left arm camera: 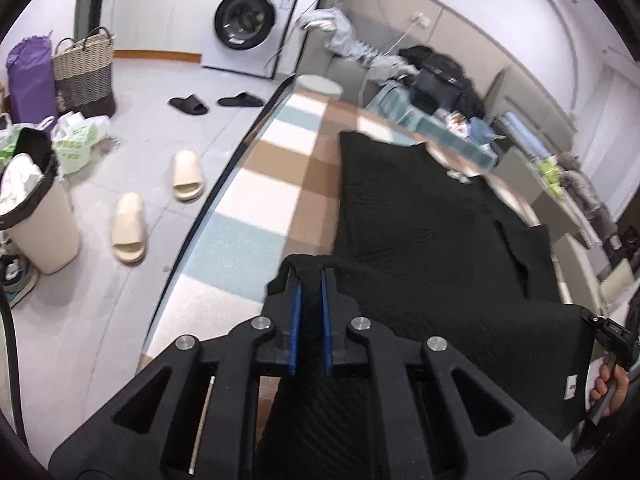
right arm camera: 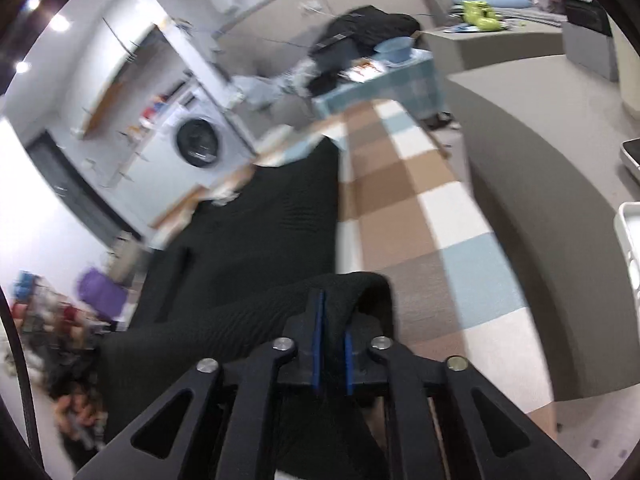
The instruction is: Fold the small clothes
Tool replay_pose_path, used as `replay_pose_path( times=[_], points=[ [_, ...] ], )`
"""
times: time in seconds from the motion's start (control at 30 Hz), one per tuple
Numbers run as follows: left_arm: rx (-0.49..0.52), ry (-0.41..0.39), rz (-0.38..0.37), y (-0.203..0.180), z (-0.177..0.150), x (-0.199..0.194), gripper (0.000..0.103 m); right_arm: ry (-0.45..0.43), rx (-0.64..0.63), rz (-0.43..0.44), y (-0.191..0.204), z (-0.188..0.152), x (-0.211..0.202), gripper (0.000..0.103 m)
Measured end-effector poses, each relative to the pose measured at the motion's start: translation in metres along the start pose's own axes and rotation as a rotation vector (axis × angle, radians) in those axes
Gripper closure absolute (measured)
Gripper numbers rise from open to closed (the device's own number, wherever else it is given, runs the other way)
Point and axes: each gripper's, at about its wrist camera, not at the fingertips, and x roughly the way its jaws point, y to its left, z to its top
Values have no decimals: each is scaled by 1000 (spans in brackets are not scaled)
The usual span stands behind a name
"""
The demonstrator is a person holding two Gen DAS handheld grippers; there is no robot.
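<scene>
From the left wrist view, a bin (left arm camera: 38, 216) lined with a black bag stands at the far left of the frame, with a purple bag (left arm camera: 30, 76) and a woven basket (left arm camera: 85, 70) above it in the upper left. Two cream slippers (left arm camera: 128, 228) lie on the pale floor just right of the bin, two black slippers (left arm camera: 188, 104) further up, and a washer (left arm camera: 250, 22) sits at the top centre. A checked mat (left arm camera: 276, 192) of brown, white and pale blue squares runs up the middle, and on it lies the black cloth (left arm camera: 420, 216), spread flat in the centre right, its near edge lifted. At bottom centre the left gripper (left arm camera: 311, 276) has its fingers set narrow, a fold of the cloth pinched between the blue pads (left arm camera: 296, 320). At the lower right edge a hand (left arm camera: 610, 390) grips the other tool, which meets the cloth's far corner. In the right wrist view, much blurred, the washer (right arm camera: 198, 142) shows at the left, the cloth (right arm camera: 256, 240) fills the centre left, and the mat (right arm camera: 420, 216) runs up the middle beside a grey sofa (right arm camera: 540, 168) on the right. At bottom centre the right gripper (right arm camera: 332, 300) also stands narrow, the cloth's raised edge draped over and caught between its fingers.
</scene>
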Motion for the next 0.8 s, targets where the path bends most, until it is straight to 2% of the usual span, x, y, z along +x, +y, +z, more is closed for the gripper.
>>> replay_pose_path(
  times=[0.03, 0.1, 0.13, 0.17, 0.23, 0.33, 0.37, 0.4, 0.43, 0.47, 0.5, 0.57, 0.67, 0.8],
  points=[
    [2, 3, 10, 1, -1, 1, 86, -10, -1, -4, -3, -2, -3, 81],
    [1, -10, 45, 6, -4, 0, 61, -14, -1, -16, -9, -7, -9, 68],
    [-3, -17, 53, 8, -6, -1, 55, -9, -1, -13, -11, -9, -11, 61],
    [-6, -22, 51, 10, -7, -2, 49, -1, -3, 0, -12, -10, -11, 61],
    [-12, -10, 34, 12, -8, 1, 49, 40, -9, 48, -12, -12, -6, 59],
    [-13, 18, 22, 8, -8, 14, 49, 82, -44, 54, -2, -15, 9, 59],
    [-5, 30, 18, 5, -7, 20, 56, 80, -55, 57, 2, -15, 12, 59],
    [4, 38, 11, 2, -7, 25, 68, 81, -64, 57, 6, -15, 15, 59],
    [15, 43, 1, -1, -7, 29, 72, 84, -69, 59, 9, -14, 18, 62],
    [32, 49, 2, -5, -6, 34, 80, 84, -71, 67, 12, -13, 21, 69],
    [40, 52, 3, -8, -4, 38, 89, 86, -82, 76, 15, -12, 24, 70],
    [42, 84, 11, -11, -3, 50, 93, 97, -116, 45, 21, -12, 29, 76],
    [66, 81, 16, -15, -5, 53, 95, 105, -153, 30, 26, -16, 29, 83],
    [109, 71, 24, -18, -11, 49, 97, 114, -169, 35, 28, -21, 24, 86]
  ],
)
